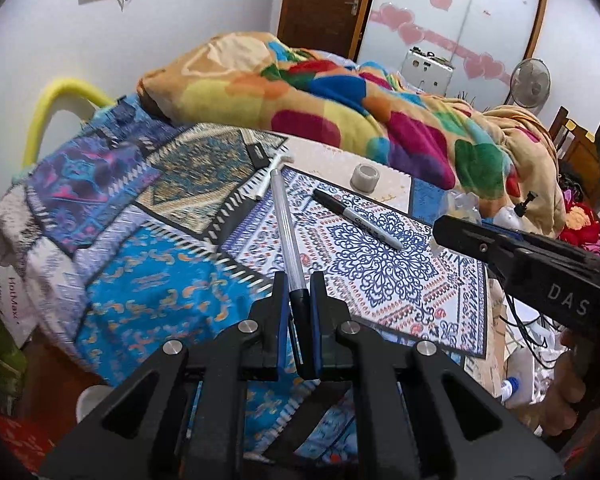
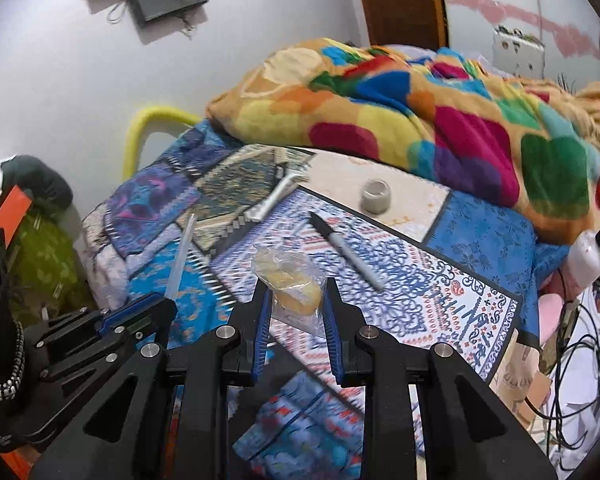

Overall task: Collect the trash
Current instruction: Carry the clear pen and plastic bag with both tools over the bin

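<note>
My left gripper [image 1: 299, 300] is shut on a clear ballpoint pen [image 1: 285, 224] by its dark end; the pen points away over the patterned bedspread [image 1: 148, 292]. It also shows in the right wrist view [image 2: 180, 260]. My right gripper [image 2: 296, 300] is shut on a crumpled clear plastic wrapper with something yellow inside [image 2: 290, 280], held above the bed. A black marker [image 1: 356, 220] [image 2: 346, 250], a small grey tape roll [image 1: 365, 178] [image 2: 376, 196] and a white disposable razor [image 1: 270, 176] [image 2: 274, 198] lie on the bedspread.
A colourful heaped blanket [image 1: 340, 104] fills the far side of the bed. A yellow bed rail [image 1: 48, 108] stands at the left. Cables and clutter [image 2: 580, 340] lie at the right. A door [image 1: 320, 4] and a fan [image 1: 530, 84] stand behind.
</note>
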Action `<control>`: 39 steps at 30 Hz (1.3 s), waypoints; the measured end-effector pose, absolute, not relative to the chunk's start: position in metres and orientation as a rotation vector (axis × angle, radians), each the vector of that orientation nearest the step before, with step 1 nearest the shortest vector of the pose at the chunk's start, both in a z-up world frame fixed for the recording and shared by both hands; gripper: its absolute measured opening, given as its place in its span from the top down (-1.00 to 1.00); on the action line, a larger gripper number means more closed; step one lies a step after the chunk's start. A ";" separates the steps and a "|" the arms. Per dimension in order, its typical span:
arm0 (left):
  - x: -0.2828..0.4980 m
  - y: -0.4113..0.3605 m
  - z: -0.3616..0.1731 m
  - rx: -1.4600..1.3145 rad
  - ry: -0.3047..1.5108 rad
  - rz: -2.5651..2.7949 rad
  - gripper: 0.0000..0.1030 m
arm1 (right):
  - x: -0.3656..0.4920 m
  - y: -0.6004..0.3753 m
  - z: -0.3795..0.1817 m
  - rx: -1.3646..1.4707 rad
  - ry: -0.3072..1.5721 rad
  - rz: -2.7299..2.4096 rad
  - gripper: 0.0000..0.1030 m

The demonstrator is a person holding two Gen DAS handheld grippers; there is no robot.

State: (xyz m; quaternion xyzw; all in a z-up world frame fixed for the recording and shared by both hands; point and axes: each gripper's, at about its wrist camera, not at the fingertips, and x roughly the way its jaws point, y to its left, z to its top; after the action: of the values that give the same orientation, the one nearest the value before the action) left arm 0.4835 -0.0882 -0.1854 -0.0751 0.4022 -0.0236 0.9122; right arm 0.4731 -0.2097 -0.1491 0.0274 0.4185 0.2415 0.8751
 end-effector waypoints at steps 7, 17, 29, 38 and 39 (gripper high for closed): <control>0.435 -0.061 -0.155 -0.138 0.782 -0.027 0.83 | 0.430 -0.180 -0.121 0.018 0.824 0.547 0.56; 0.367 0.004 -0.134 -0.147 0.755 0.058 0.83 | 0.371 -0.118 -0.100 -0.046 0.773 0.647 0.56; 0.301 0.103 -0.155 -0.238 0.780 0.217 0.83 | 0.328 -0.028 -0.108 -0.126 0.798 0.785 0.56; 0.265 0.165 -0.190 -0.294 0.829 0.310 0.83 | 0.307 0.038 -0.141 -0.204 0.874 0.873 0.56; 0.262 0.169 -0.195 -0.303 0.837 0.316 0.83 | 0.306 0.044 -0.145 -0.208 0.889 0.882 0.56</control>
State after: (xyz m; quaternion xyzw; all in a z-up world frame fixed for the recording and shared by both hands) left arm 0.2624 0.1689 -0.1945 -0.1458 0.4032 0.1520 0.8906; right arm 0.3056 0.0442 -0.1452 -0.0974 0.4151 0.4119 0.8054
